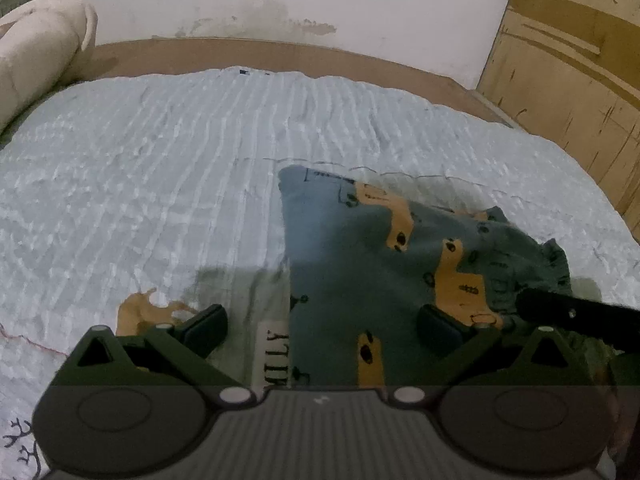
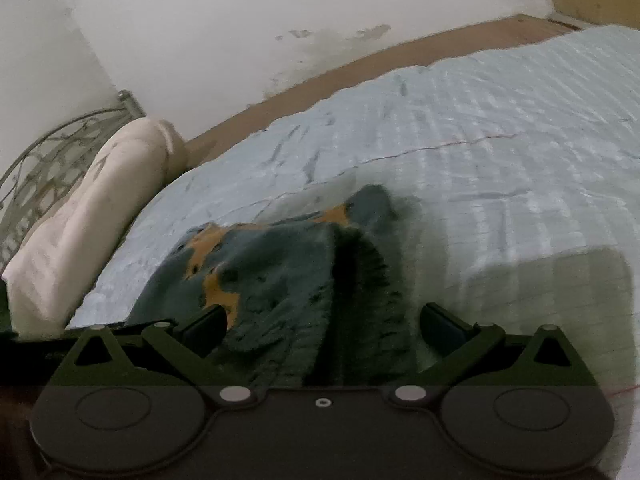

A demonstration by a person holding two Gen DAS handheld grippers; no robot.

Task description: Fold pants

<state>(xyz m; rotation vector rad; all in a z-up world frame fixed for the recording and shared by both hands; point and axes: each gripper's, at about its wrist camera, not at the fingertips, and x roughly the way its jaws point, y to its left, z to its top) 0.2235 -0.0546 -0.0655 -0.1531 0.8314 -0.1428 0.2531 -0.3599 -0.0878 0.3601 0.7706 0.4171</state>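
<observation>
Between our spread left fingers (image 1: 322,326) and our spread right fingers (image 2: 322,326) lie the blue-grey cotton pants with orange prints (image 1: 384,248), already a compact folded bundle on the pale blue quilted bed (image 1: 160,168); we judge little folding remains.

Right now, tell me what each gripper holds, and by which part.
Nothing is held. The left gripper and the right gripper both stand open over the pants, fingers apart, clamping no cloth.

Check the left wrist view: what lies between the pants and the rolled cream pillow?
Only bare bedspread separates the pants from the pillow in the left wrist view.
</observation>
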